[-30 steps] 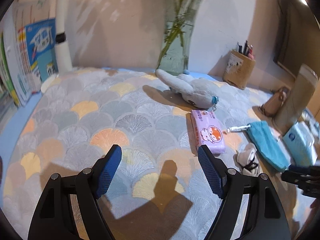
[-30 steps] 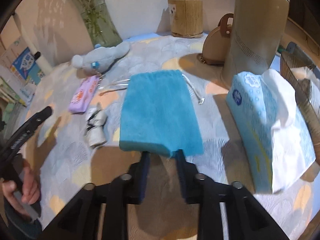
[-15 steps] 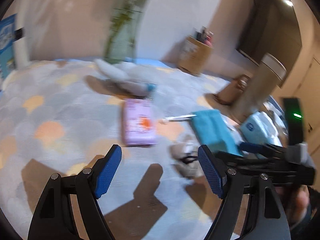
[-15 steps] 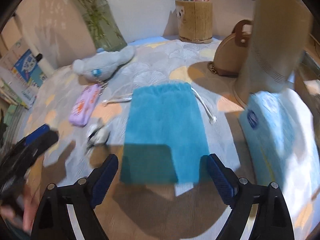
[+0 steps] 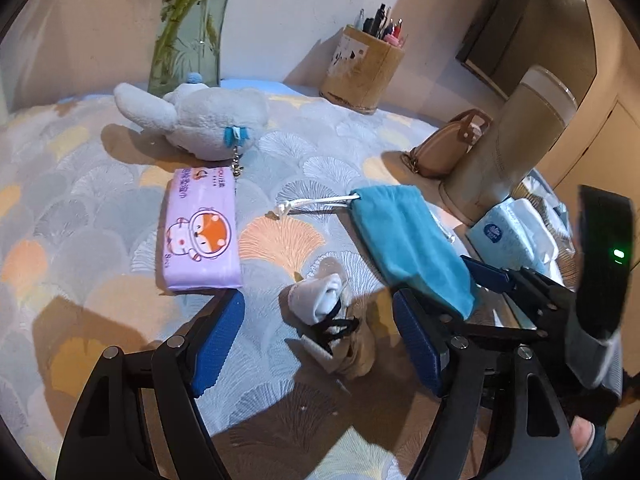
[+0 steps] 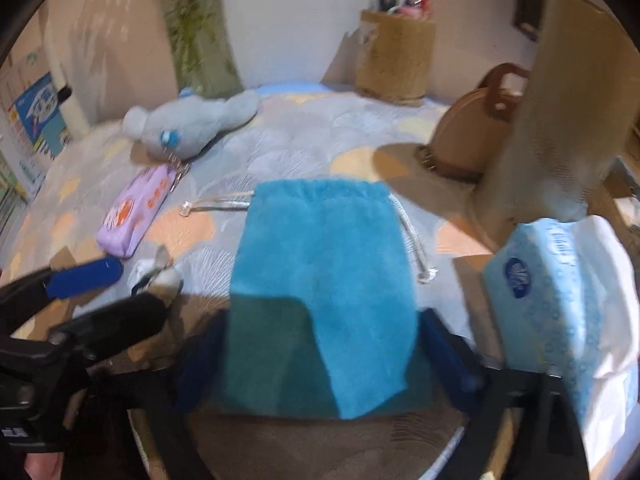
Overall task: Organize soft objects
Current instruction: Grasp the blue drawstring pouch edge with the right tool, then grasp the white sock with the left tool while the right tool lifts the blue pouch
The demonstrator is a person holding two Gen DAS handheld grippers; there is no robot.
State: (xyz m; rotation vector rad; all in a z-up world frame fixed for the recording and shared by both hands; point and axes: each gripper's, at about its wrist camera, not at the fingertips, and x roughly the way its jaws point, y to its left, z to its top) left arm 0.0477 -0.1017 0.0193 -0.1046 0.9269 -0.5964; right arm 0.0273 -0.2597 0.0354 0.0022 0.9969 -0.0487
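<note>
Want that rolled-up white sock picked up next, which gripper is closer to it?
Left. The left gripper is open with the rolled white sock between its fingers. The right gripper straddles the blue drawstring pouch, beside the sock.

Left wrist view: rides low over the patterned tablecloth (image 5: 100, 208), angled down and forward toward the far wall, with the rolled white sock (image 5: 320, 298) close ahead and the glass vase (image 5: 186, 28) far left. Right wrist view: steeper, nearer, directly over the blue pouch (image 6: 324, 264), tissue pack (image 6: 552, 300) close right. Shared: pouch, sock, purple wipes pack (image 5: 200, 228), plush toy (image 5: 200, 120), pen holder (image 5: 362, 68); each view catches the other gripper at its edge.
</note>
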